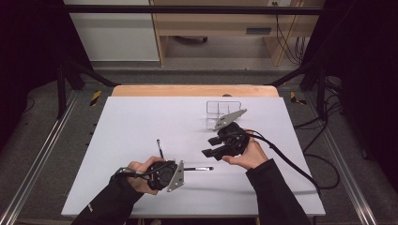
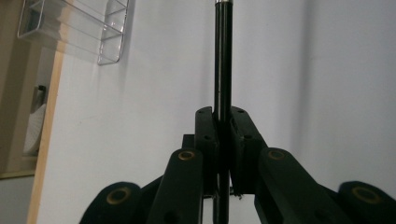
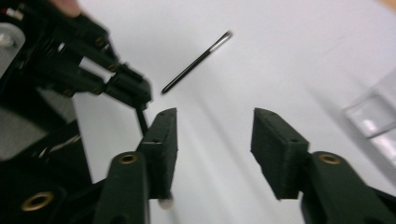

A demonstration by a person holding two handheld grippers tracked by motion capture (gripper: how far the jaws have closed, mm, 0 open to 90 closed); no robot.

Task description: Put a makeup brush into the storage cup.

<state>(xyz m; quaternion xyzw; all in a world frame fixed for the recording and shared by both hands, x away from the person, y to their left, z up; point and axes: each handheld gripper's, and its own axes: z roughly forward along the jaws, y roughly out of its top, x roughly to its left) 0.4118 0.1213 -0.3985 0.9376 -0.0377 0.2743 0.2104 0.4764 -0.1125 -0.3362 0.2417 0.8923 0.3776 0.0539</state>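
Item: my work table [image 1: 131,140], one white rectangular top, matte, with a strip of bare wood [image 1: 195,90] showing along its 12 o'clock edge.

Lying on it:
- Clear plastic organiser [image 1: 223,111], divided into compartments, toward 1 o'clock, near the far edge. In my left gripper view it sits at the upper left, beside the wooden strip.
- Thin black pen-like stick [image 1: 160,148] with a silver tip, loose on the white surface toward 7 o'clock of centre, its length running roughly 12 to 6. In my right gripper view it lies apart from everything else on the table.
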